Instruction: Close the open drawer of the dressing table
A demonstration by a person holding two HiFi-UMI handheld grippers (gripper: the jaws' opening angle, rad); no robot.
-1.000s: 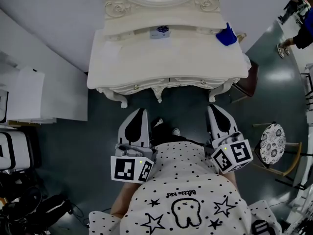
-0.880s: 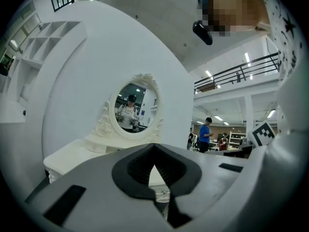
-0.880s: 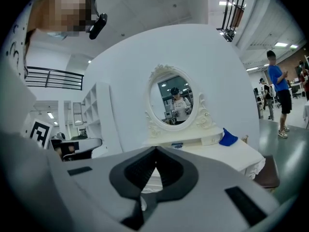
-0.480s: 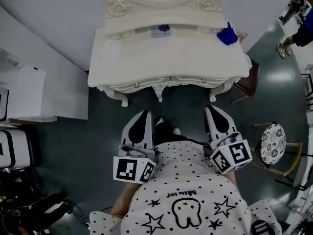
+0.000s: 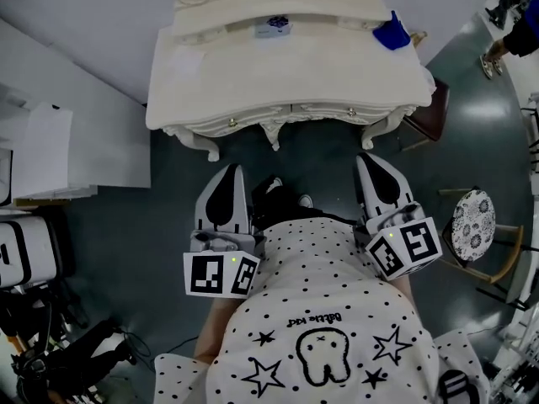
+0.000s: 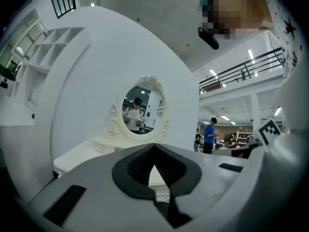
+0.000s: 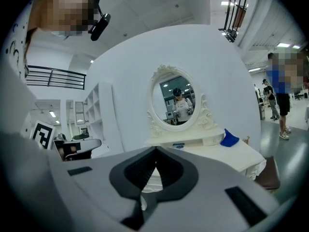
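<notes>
The cream dressing table (image 5: 286, 66) stands against the wall ahead of me, its oval mirror (image 6: 140, 108) visible in both gripper views. Two drawer fronts with small knobs (image 5: 232, 123) run along its front edge, and neither sticks out past the top as seen from above. A blue object (image 5: 391, 34) lies on the tabletop at the back right. My left gripper (image 5: 232, 168) and right gripper (image 5: 366, 156) hover side by side short of the table front, both shut and holding nothing. In each gripper view the jaws meet at the tips (image 6: 154, 146) (image 7: 155, 149).
A round stool with a patterned seat (image 5: 470, 225) stands to my right, and a dark brown seat (image 5: 429, 118) sits by the table's right leg. White boxes (image 5: 50, 154) and black equipment (image 5: 50, 360) line the left side. People (image 5: 509, 45) stand at the far right.
The head view has shifted, so the table and grippers sit higher in the frame. The left gripper has edged slightly left. Both grippers stay shut.
</notes>
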